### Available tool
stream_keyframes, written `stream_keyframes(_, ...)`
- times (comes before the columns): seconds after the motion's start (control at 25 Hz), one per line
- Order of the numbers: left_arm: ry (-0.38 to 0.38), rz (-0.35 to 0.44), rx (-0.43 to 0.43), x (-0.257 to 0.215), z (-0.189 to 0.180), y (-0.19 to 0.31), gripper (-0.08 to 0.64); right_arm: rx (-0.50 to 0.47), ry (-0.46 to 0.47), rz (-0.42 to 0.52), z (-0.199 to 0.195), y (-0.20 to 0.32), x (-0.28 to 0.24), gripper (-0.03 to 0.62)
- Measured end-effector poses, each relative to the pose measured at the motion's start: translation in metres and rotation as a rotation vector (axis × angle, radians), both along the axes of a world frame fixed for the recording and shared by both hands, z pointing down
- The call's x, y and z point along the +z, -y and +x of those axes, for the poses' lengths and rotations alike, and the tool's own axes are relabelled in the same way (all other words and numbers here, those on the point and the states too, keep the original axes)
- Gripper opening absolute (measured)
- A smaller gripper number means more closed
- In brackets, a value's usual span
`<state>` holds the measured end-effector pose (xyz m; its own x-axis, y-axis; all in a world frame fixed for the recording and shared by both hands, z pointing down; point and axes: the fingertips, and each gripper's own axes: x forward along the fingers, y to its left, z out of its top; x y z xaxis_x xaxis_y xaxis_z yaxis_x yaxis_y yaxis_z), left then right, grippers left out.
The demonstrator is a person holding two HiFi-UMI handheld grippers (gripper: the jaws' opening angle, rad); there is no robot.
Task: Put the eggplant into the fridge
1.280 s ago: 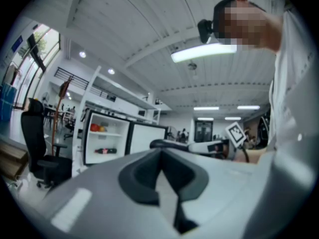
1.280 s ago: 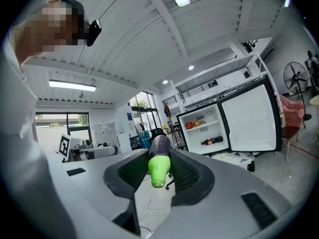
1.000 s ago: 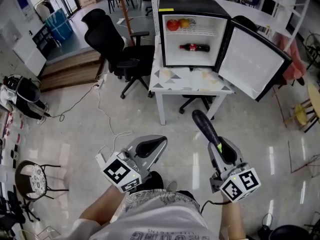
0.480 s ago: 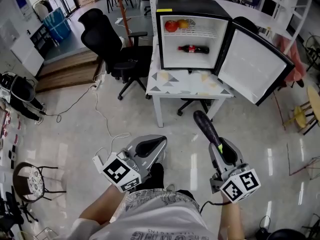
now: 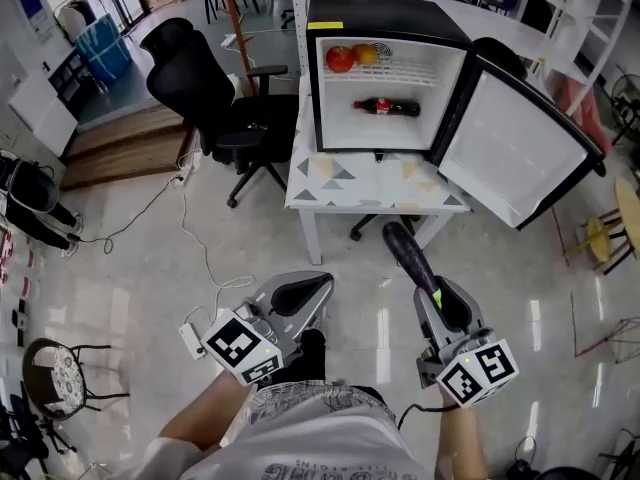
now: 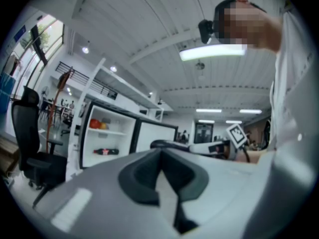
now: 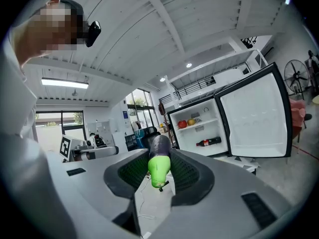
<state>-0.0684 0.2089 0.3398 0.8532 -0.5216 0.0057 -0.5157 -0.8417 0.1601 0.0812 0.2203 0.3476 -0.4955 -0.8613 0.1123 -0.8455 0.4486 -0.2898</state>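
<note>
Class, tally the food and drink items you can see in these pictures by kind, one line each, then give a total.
Eggplant: 1
Red round fruit: 1
Orange round fruit: 1
Bottle: 1
Total: 4

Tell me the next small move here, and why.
Probably carry the eggplant forward toward the fridge: the right tool grips it by its green end, the fridge door stands open, and the fridge sits on a table some way ahead.
</note>
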Motion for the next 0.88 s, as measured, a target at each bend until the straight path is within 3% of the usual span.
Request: stream_keyframes(0.88,0.010,-0.051,0.074,0.008,-0.013,0.214,0.008,0.061,-0.010,-0.061,-0.016,0.204,0.007,0.127)
